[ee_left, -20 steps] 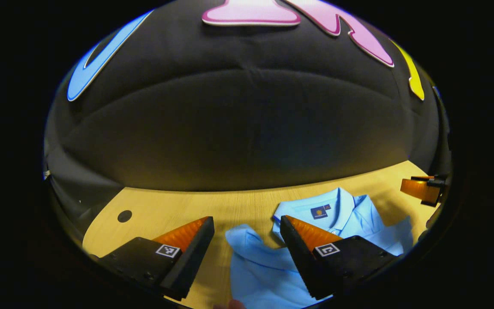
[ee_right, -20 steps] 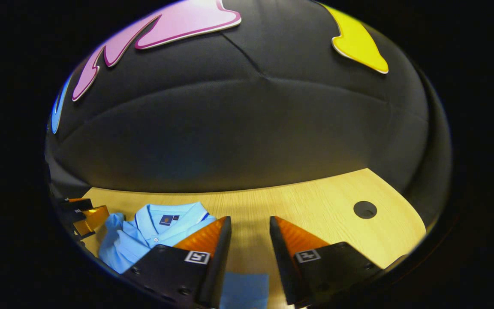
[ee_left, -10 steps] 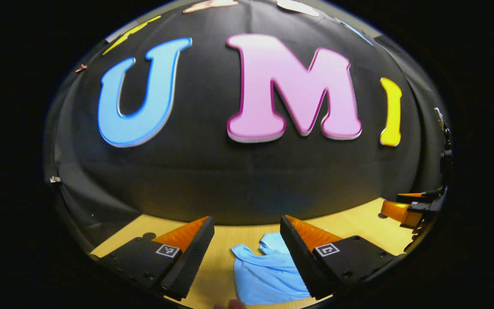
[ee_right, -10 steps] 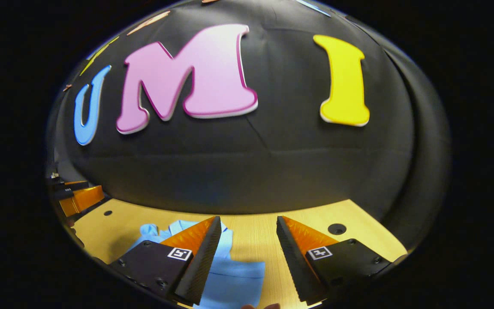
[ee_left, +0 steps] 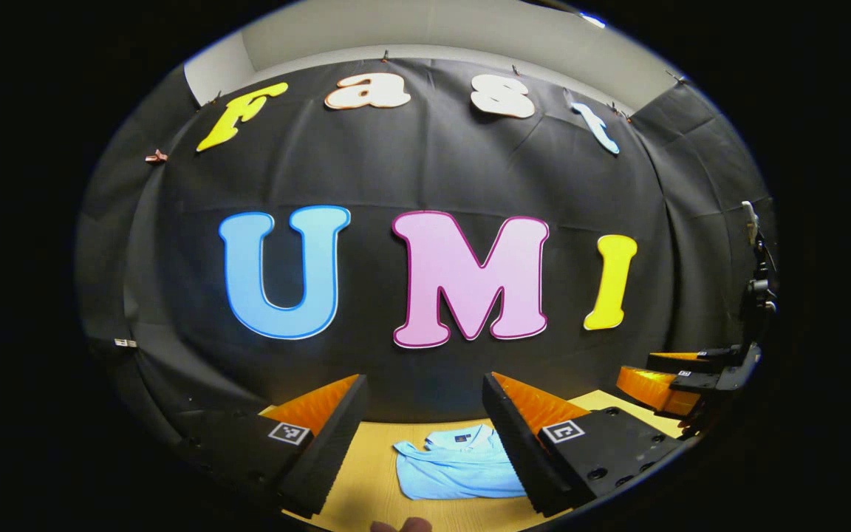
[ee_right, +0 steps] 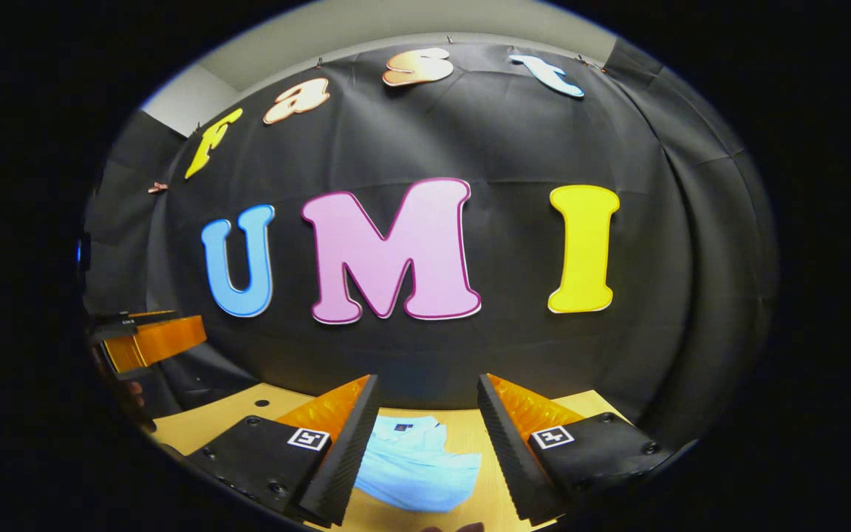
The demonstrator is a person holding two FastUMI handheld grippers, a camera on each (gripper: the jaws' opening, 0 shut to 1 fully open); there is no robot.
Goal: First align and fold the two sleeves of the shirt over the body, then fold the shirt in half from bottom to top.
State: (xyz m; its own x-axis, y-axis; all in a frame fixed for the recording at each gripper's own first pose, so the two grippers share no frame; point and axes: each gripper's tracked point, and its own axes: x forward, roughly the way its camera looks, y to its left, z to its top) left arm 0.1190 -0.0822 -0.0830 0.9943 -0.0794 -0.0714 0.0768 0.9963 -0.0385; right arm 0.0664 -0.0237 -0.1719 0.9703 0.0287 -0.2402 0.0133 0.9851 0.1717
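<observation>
A light blue polo shirt [ee_left: 459, 464] lies folded into a compact bundle on the wooden table [ee_left: 370, 476], its collar and dark label toward the wall. My left gripper [ee_left: 423, 377] hangs open well above and short of it, nothing between its fingers. In the right gripper view the same shirt [ee_right: 418, 462] lies between and below the fingers of my right gripper [ee_right: 427, 378], which is open, empty and raised off the cloth. The right gripper [ee_left: 636, 368] shows at the right edge of the left gripper view. The left gripper [ee_right: 189, 325] shows at the left edge of the right gripper view.
The black booth wall rises just behind the table. A small round hole [ee_right: 261, 403] sits in the tabletop [ee_right: 211, 423] left of the shirt. A fingertip of the holding hand [ee_left: 400, 525] shows at the bottom edge.
Both grippers have lifted up and back from the shirt and tilted toward the wall. The shirt now looks smaller and farther off, lying alone on the table.
</observation>
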